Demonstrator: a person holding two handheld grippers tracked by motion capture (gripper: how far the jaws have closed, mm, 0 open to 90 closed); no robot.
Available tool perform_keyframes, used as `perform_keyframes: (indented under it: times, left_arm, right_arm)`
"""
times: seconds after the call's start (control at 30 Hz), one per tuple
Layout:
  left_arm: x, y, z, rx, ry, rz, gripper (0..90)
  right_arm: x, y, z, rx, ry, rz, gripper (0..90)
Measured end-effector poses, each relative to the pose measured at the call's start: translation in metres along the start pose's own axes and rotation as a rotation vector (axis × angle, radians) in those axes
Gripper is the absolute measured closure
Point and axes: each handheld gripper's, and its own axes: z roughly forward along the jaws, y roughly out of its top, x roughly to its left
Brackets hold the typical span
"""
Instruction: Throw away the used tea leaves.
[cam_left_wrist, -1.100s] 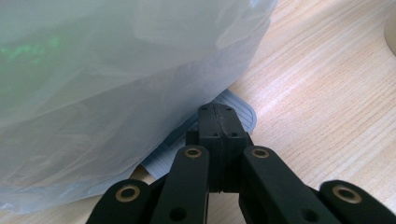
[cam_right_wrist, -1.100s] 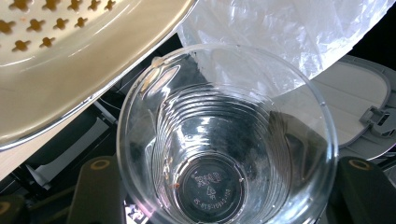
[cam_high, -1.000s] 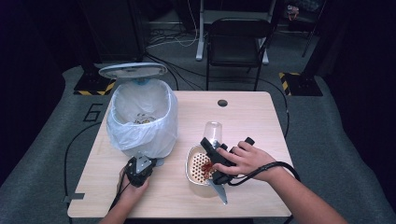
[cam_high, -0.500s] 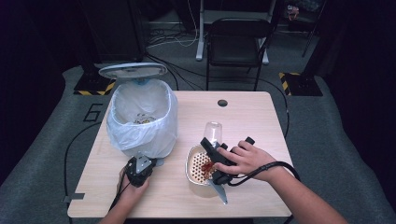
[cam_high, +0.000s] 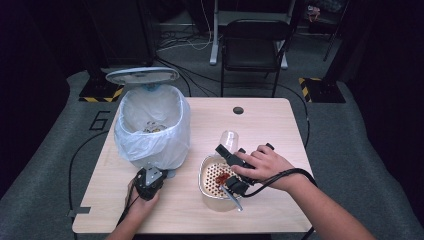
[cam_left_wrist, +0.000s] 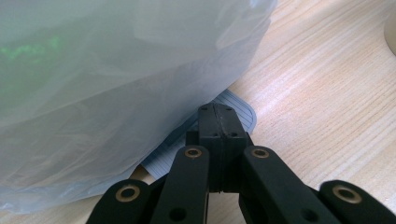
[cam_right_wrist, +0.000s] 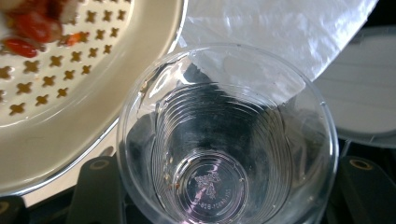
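Note:
A white-bagged trash bin (cam_high: 152, 127) stands on the table's left with its lid (cam_high: 142, 75) raised. My left gripper (cam_high: 146, 182) is at the bin's near base, shut with nothing between its jaws. In the left gripper view its tips (cam_left_wrist: 217, 114) rest on a grey ribbed pedal (cam_left_wrist: 236, 109) under the bag (cam_left_wrist: 116, 70). My right gripper (cam_high: 229, 149) is shut on a clear plastic cup (cam_high: 230, 137), which lies tilted over the far rim of a cream perforated bowl (cam_high: 212, 192). The cup (cam_right_wrist: 224, 140) looks empty from its mouth. Red food scraps (cam_right_wrist: 28, 28) lie in the bowl.
A grey utensil handle (cam_high: 233, 198) sticks out over the bowl's near rim. The wooden table (cam_high: 270, 130) has a cable hole (cam_high: 238, 110) at the back. A black chair (cam_high: 252, 45) stands behind the table. Cables trail from both grippers.

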Motion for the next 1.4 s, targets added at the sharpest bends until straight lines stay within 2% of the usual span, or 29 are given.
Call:
perform_keyframes:
  times: [0.07,0.13,0.17,0.2,0.23,0.4,0.43,0.5,0.53,0.57,0.63,0.67,0.7,0.73,0.77,0.83,0.87,0.9,0.93,0.97,1.0,1.03,1.07,1.1,1.13,1.17,1.3,1.33,1.4]
  left_arm:
    - [0.001,0.0,-0.001,0.005,0.011,0.019,90.0]
    - [-0.001,0.0,0.0,0.002,-0.007,-0.015,90.0]
    - [-0.001,0.0,0.0,0.002,-0.007,-0.015,90.0]
    - [-0.001,0.0,0.0,0.002,-0.007,-0.015,90.0]
    - [-0.001,0.0,0.0,0.002,-0.008,-0.016,90.0]
    - [0.0,0.0,0.0,0.002,-0.009,-0.017,90.0]
    - [0.0,0.0,0.0,0.004,-0.011,-0.017,90.0]
    - [0.0,0.0,0.0,0.003,-0.011,-0.019,90.0]
    - [0.0,0.0,0.0,0.003,-0.011,-0.019,90.0]
    - [0.0,0.0,0.0,0.003,-0.01,-0.019,90.0]
    - [0.0,0.0,0.0,0.003,-0.011,-0.019,90.0]
    - [0.0,0.0,0.0,0.003,-0.011,-0.019,90.0]
    - [-0.001,0.0,0.0,0.001,-0.008,-0.018,90.0]
    - [-0.001,0.0,0.0,0.001,-0.008,-0.018,90.0]
    - [-0.001,0.0,0.0,0.003,-0.009,-0.018,90.0]
    - [0.0,0.0,0.0,0.003,-0.01,-0.018,90.0]
    - [0.0,0.0,0.0,0.003,-0.01,-0.018,90.0]
    - [0.0,0.0,0.0,0.003,-0.011,-0.018,90.0]
    - [0.0,0.0,0.0,0.003,-0.011,-0.018,90.0]
    - [0.0,0.0,0.0,0.003,-0.011,-0.019,90.0]
    - [0.0,0.0,0.0,0.003,-0.011,-0.019,90.0]
    - [0.0,0.0,0.0,0.003,-0.012,-0.019,90.0]
    - [0.0,0.0,0.0,0.003,-0.012,-0.019,90.0]
    - [0.0,0.0,0.0,0.003,-0.013,-0.02,90.0]
    - [0.0,0.0,0.0,0.003,-0.013,-0.02,90.0]
    - [0.0,0.0,0.0,0.003,-0.012,-0.018,90.0]
    - [0.0,0.0,0.0,0.003,-0.012,-0.019,90.0]
    - [0.0,0.0,0.0,0.003,-0.012,-0.019,90.0]
    - [0.0,0.0,0.0,0.003,-0.013,-0.021,90.0]
  right_arm:
    - [-0.009,-0.009,0.002,-0.016,0.029,0.083,36.8]
    - [-0.012,-0.016,0.004,-0.042,0.061,0.232,36.8]
    - [-0.015,-0.02,0.005,-0.053,0.061,0.267,36.7]
    - [-0.015,-0.02,0.005,-0.053,0.061,0.267,36.7]
    - [-0.017,-0.027,0.009,-0.066,0.097,0.335,36.7]
    - [-0.018,-0.042,0.02,-0.092,0.17,0.466,36.7]
    - [-0.018,-0.05,0.026,-0.096,0.207,0.539,36.9]
    - [-0.019,-0.056,0.031,-0.09,0.235,0.609,37.0]
    - [-0.019,-0.056,0.031,-0.09,0.235,0.609,37.0]
    - [-0.021,-0.064,0.037,-0.09,0.28,0.701,37.1]
    - [-0.023,-0.07,0.042,-0.093,0.315,0.786,37.1]
    - [-0.023,-0.07,0.042,-0.093,0.315,0.786,37.1]
    - [-0.024,-0.078,0.049,-0.101,0.361,0.888,37.2]
    - [-0.024,-0.078,0.049,-0.101,0.361,0.888,37.2]
    - [-0.024,-0.082,0.052,-0.1,0.382,0.926,37.3]
    - [-0.024,-0.09,0.061,-0.118,0.443,1.044,37.4]
    - [-0.024,-0.09,0.061,-0.118,0.443,1.044,37.4]
    - [-0.022,-0.097,0.068,-0.131,0.472,1.111,37.5]
    - [-0.022,-0.097,0.068,-0.131,0.472,1.111,37.5]
    - [-0.021,-0.1,0.07,-0.143,0.491,1.147,37.5]
    - [-0.019,-0.105,0.074,-0.153,0.521,1.228,37.5]
    - [-0.017,-0.108,0.077,-0.156,0.539,1.271,37.5]
    - [-0.017,-0.108,0.077,-0.156,0.539,1.271,37.5]
    - [-0.015,-0.113,0.079,-0.165,0.56,1.345,37.5]
    - [-0.015,-0.113,0.079,-0.165,0.56,1.345,37.5]
    - [-0.014,-0.118,0.082,-0.176,0.587,1.411,37.5]
    - [-0.012,-0.128,0.086,-0.205,0.619,1.535,37.6]
    - [-0.012,-0.128,0.086,-0.205,0.619,1.535,37.6]
    - [-0.01,-0.133,0.09,-0.215,0.652,1.608,37.6]
